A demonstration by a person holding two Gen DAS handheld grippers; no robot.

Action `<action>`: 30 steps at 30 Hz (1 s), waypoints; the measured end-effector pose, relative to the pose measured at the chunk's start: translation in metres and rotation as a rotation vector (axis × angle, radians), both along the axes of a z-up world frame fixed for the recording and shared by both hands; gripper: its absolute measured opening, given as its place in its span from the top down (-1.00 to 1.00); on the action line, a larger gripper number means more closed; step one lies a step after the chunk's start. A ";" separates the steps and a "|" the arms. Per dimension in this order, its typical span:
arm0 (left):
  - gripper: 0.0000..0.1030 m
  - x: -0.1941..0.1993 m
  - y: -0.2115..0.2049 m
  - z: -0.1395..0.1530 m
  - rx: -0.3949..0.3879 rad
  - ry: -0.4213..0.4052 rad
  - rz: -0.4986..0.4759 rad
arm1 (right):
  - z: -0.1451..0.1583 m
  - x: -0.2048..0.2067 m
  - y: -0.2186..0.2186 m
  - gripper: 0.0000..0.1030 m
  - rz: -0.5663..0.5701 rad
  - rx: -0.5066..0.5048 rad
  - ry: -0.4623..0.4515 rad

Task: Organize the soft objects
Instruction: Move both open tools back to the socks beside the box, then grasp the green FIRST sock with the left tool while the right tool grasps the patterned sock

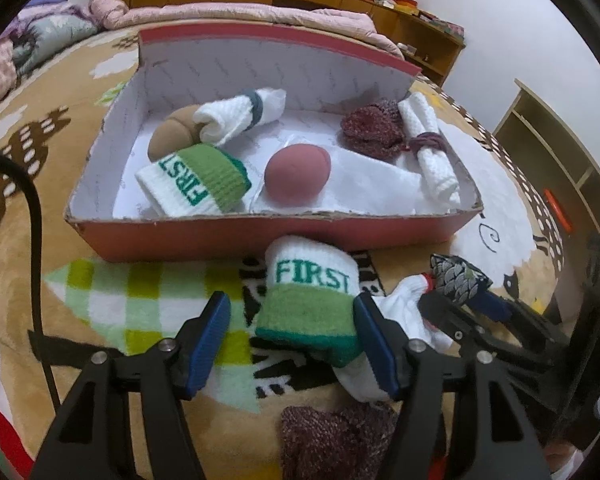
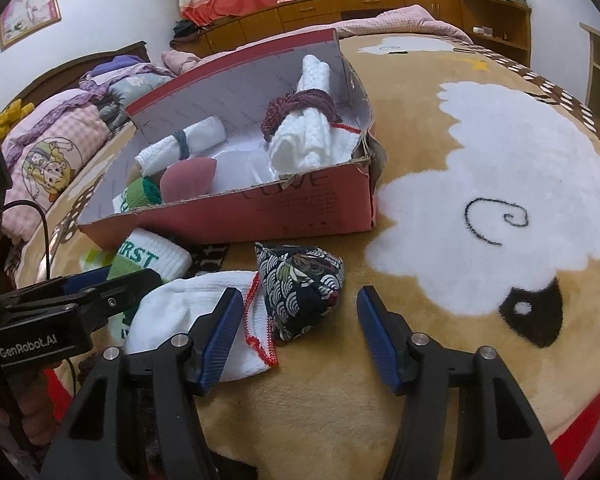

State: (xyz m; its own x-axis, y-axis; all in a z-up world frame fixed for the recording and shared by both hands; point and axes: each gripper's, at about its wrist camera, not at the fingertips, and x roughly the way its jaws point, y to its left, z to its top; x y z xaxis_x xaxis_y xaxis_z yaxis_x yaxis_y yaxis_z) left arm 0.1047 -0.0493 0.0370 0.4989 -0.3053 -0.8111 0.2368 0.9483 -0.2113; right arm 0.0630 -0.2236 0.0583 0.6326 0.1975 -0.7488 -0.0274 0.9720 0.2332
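Observation:
My left gripper (image 1: 296, 340) stands open around a rolled white-and-green "FIRST" sock (image 1: 308, 296) on the blanket. Its right pad touches the green cuff and its left pad stands apart. A white sock with red trim (image 2: 204, 312) lies beside it, partly under my right gripper's left finger. My right gripper (image 2: 298, 336) is open, with a dark patterned pouch (image 2: 300, 292) just ahead between its fingers, untouched. Behind stands the red shoebox (image 1: 276, 216), holding a second "FIRST" sock (image 1: 196, 184), a pink rolled sock (image 1: 298, 174), a tan one (image 1: 172, 136), two banded white rolls and a maroon knit (image 1: 372, 130).
Everything rests on a tan blanket with a white sheep pattern (image 2: 500, 184). A maroon knit piece (image 1: 332, 440) lies below my left gripper. A black cable (image 1: 36, 220) runs at the left. Folded quilts (image 2: 52, 152) lie beyond the box, and wooden shelves (image 1: 560, 152) stand at the right.

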 end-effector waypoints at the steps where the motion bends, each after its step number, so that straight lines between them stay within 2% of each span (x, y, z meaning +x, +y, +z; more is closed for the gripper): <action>1: -0.35 0.001 0.000 -0.002 -0.007 0.007 0.005 | 0.000 0.000 0.001 -0.20 0.000 -0.007 -0.001; 6: -0.34 0.002 0.003 -0.005 -0.032 0.020 0.014 | -0.001 -0.002 0.003 -0.20 -0.015 -0.011 -0.010; 8: -0.25 0.002 0.003 -0.004 -0.036 0.018 0.015 | 0.000 -0.002 0.001 -0.20 -0.022 0.007 -0.014; 9: -0.07 0.001 0.004 -0.004 -0.042 0.014 0.014 | 0.000 -0.003 -0.002 -0.16 -0.030 0.025 -0.020; 10: 0.11 0.000 0.005 -0.003 -0.052 0.011 0.011 | 0.000 -0.004 -0.004 -0.06 -0.040 0.038 -0.022; 13: 0.20 -0.002 0.006 0.000 -0.091 0.017 -0.006 | 0.002 -0.005 -0.011 0.33 -0.045 0.080 -0.028; 18: 0.26 -0.006 0.006 0.005 -0.090 0.001 -0.011 | 0.005 -0.008 -0.011 0.37 -0.047 0.065 -0.043; 30: 0.27 -0.015 0.015 0.021 -0.076 -0.040 0.004 | 0.024 -0.021 -0.012 0.38 -0.074 0.036 -0.099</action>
